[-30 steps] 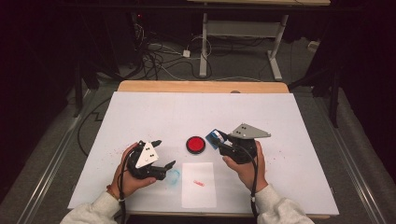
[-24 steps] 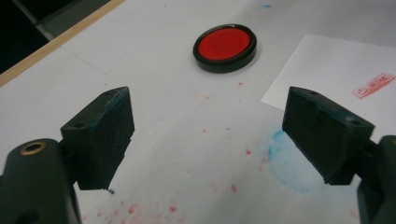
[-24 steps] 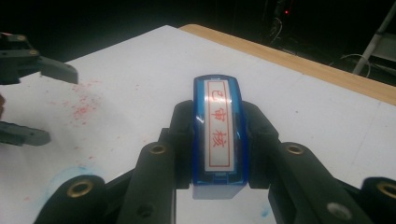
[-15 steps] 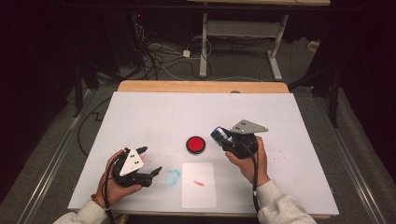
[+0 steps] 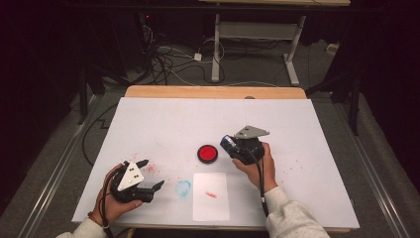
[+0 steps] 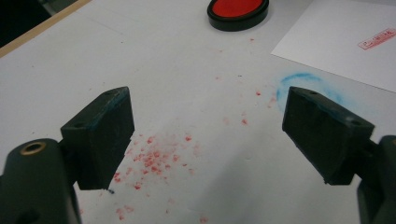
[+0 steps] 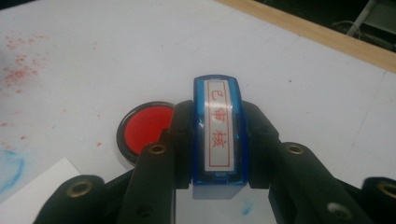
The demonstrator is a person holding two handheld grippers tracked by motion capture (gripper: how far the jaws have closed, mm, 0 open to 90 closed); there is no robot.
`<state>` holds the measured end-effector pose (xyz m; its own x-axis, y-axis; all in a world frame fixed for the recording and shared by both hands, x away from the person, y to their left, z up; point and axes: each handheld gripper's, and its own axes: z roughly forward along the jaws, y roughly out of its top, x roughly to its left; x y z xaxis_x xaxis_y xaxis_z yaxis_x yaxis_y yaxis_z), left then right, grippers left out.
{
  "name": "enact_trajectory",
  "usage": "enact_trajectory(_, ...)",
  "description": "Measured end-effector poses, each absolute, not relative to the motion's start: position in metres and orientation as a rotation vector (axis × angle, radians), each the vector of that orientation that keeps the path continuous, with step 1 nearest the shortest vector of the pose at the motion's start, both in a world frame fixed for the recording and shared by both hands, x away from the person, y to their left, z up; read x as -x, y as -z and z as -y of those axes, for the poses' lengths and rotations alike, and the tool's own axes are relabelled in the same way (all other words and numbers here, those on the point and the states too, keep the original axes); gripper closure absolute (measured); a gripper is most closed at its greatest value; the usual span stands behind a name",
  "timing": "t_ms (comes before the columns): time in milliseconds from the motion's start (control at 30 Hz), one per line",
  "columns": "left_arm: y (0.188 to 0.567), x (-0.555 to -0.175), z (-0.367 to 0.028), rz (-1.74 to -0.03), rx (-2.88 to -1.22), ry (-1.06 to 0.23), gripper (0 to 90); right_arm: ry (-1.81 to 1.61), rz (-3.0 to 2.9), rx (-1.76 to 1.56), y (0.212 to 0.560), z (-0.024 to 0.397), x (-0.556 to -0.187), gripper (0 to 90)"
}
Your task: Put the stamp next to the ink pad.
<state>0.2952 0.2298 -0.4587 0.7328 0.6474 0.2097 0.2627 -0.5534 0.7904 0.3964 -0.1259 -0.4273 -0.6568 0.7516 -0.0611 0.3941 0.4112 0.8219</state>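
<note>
My right gripper (image 5: 232, 145) is shut on a blue stamp (image 7: 218, 135) with red characters on its white label, held just right of a round red ink pad (image 5: 207, 153) in a black case. In the right gripper view the ink pad (image 7: 144, 128) lies just left of and below the stamp. A white paper sheet (image 5: 210, 198) near the front edge bears a small red stamp mark (image 5: 211, 194). My left gripper (image 5: 151, 173) stands open and holds nothing, at the front left, left of the paper. Its jaws (image 6: 205, 135) hover wide apart over red specks.
The white table top (image 5: 198, 119) carries a blue ink smudge (image 5: 183, 187) left of the paper and red specks (image 6: 149, 158) on both sides. A wooden edge (image 5: 213, 92) runs along the far side. Cables and desk legs lie on the floor beyond.
My left gripper moved left and toward the front edge, away from the paper. My right gripper, still shut on the stamp, shifted slightly left toward the ink pad.
</note>
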Motion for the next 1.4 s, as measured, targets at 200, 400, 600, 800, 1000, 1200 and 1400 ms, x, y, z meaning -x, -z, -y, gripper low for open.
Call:
enact_trajectory(200,0.46,-0.297,-0.23,-0.687,-2.157,-0.62,16.6,-1.072,-2.27,-1.021,0.444,0.12,-0.409,69.8)
enact_trajectory(400,0.46,-0.297,-0.228,-0.684,-2.158,-0.62,16.6,-1.031,-2.272,-1.059,0.454,0.122,-0.414,69.7)
enact_trajectory(600,0.46,-0.297,-0.228,-0.679,-2.162,-0.618,16.6,-1.014,-2.283,-1.061,0.46,0.12,-0.415,69.6)
enact_trajectory(800,0.46,-0.297,-0.227,-0.677,-2.164,-0.614,16.5,-1.027,-2.281,-1.082,0.463,0.122,-0.417,69.1)
enact_trajectory(1000,0.461,-0.298,-0.226,-0.674,-2.175,-0.607,16.6,-1.027,-2.285,-1.069,0.463,0.121,-0.417,69.2)
enact_trajectory(1200,0.46,-0.298,-0.225,-0.673,-2.177,-0.61,17.3,-1.04,-2.285,-1.082,0.463,0.122,-0.416,65.7)
enact_trajectory(1400,0.461,-0.298,-0.225,-0.674,-2.177,-0.611,17.3,-1.036,-2.275,-1.066,0.461,0.121,-0.415,57.4)
